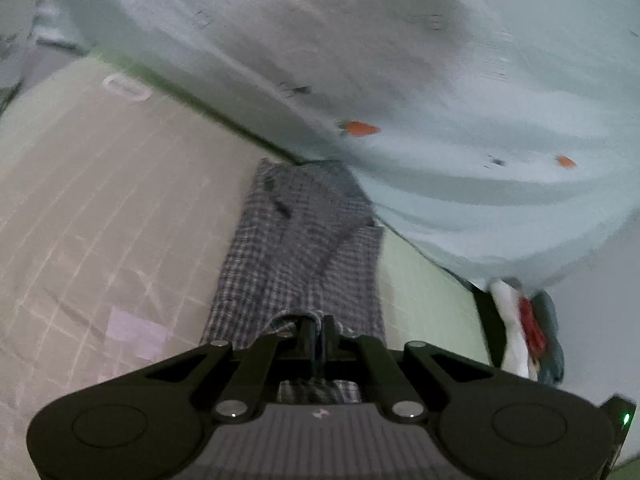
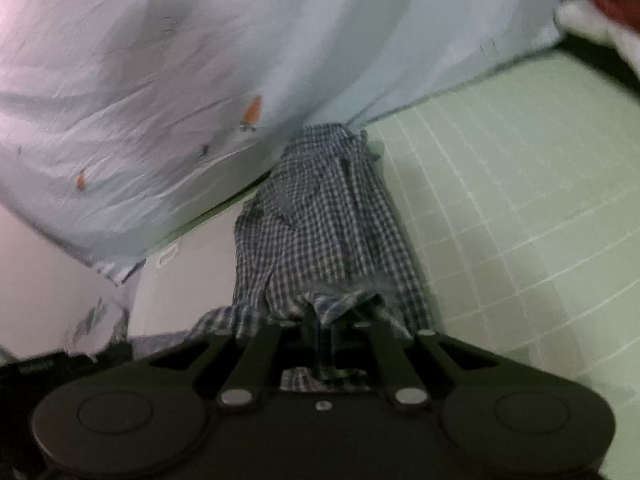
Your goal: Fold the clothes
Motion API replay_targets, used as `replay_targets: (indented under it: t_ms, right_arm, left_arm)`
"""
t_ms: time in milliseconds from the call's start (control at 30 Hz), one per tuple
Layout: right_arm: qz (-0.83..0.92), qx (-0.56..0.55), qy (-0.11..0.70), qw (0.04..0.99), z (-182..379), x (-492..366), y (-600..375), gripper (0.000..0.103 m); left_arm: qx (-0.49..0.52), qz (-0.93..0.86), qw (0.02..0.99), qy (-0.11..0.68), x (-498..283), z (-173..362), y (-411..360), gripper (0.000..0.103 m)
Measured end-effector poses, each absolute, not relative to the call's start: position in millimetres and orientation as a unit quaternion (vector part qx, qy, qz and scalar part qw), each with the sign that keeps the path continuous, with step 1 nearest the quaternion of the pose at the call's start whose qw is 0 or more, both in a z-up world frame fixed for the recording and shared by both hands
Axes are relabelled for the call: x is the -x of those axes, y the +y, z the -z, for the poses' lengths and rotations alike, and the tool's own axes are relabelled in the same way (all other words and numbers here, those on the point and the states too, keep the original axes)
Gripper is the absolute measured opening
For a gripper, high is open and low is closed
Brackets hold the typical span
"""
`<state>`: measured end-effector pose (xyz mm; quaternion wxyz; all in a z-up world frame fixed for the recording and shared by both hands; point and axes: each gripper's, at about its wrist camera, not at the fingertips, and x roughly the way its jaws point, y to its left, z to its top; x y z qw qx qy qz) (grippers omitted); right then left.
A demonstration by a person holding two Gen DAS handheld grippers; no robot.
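Checked cloth [image 1: 304, 248], blue and white, hangs stretched between both grippers and the mat below, its far end tucked against the edge of a big pale sheet. In the left wrist view the left gripper [image 1: 318, 326] has its jaws clenched on a bunched edge of the cloth, with a strip of the same check showing behind the fingers. In the right wrist view the right gripper [image 2: 322, 330] is likewise clamped on a gathered edge of the cloth [image 2: 320, 220], which falls away from it in loose folds.

Mat [image 2: 500, 200], pale green with a white grid, lies under the cloth; in the left view the same mat [image 1: 80, 220] looks beige and carries a small oval mark near its far edge and a pale lilac patch close to the gripper.

Sheet [image 1: 400, 80], light blue with small orange carrot-like prints, fills the upper part of both views and lies heaped along the far side of the mat, its lower edge overlapping the mat's border. It rests right at the cloth's far end, so that end is partly covered by it; in the right view the sheet [image 2: 180, 80] drapes over the top of the cloth.

Other laundry [image 1: 528, 328], white, red and dark blue-grey, sits bunched at the mat's right corner under the sheet's edge, well apart from the cloth. Both views are blurred.
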<state>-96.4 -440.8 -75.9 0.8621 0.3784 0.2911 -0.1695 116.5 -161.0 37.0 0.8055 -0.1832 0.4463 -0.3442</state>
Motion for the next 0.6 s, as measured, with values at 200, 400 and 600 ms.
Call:
replay_targets:
  t_ms: [200,400,600]
  right_arm:
    - [0.174,-0.410,0.324,0.835,110,62,-468,0.007]
    - [0.183,-0.435,0.316,0.823,118,26,-499,0.020]
    - [0.222,-0.385,0.262,0.857,95,34,-506,0.050]
  left_arm:
    - [0.186,0.318,0.793,0.486,-159,-5,-176,0.002]
    - [0.196,0.281,0.784,0.518,-209,14,-195,0.008]
    - [0.217,0.274,0.816,0.460,-217,-4,-177,0.050]
